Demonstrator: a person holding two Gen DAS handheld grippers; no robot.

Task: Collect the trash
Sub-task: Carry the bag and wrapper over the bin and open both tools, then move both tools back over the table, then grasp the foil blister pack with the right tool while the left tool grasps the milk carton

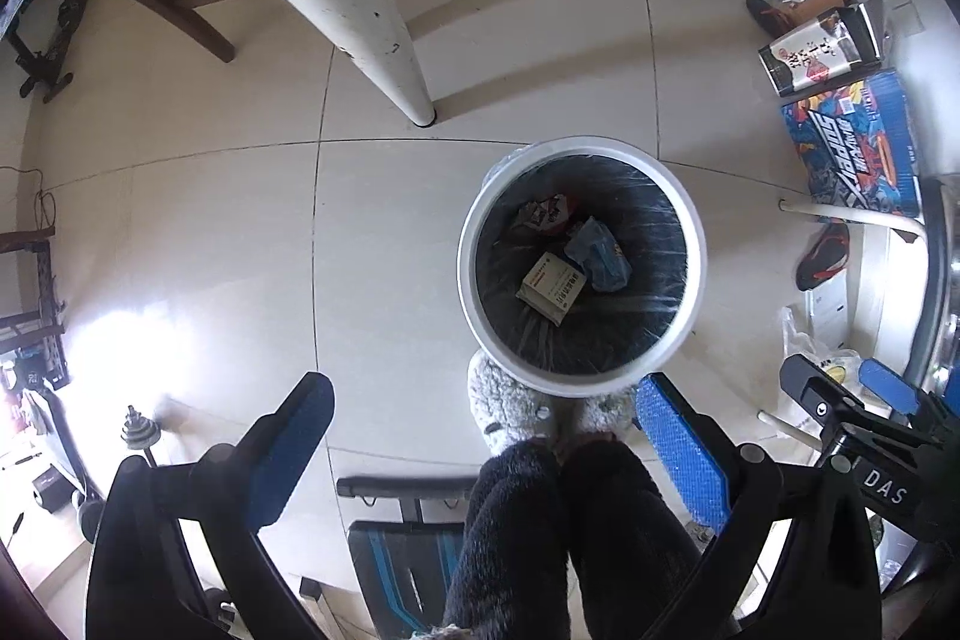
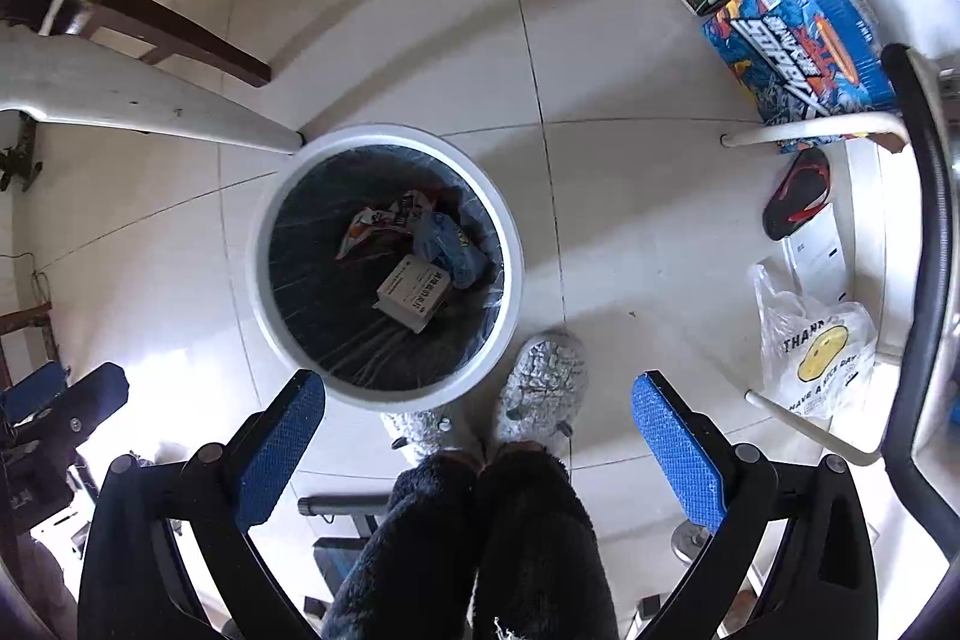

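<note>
Blue box (image 2: 798,34) reads "SUPER X"; bag (image 2: 816,352) "THANK".

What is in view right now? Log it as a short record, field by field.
bin: white round bin with dark liner, on tiled floor
contents: small box, blue wrapper, crumpled packet
left gripper: open, holding nothing
right gripper: open, holding nothing
person: slippers beside the bin
nearby: plastic bag, blue carton

Both wrist cameras look straight down, sharing the trash bin (image 1: 581,266) (image 2: 387,267).
</note>
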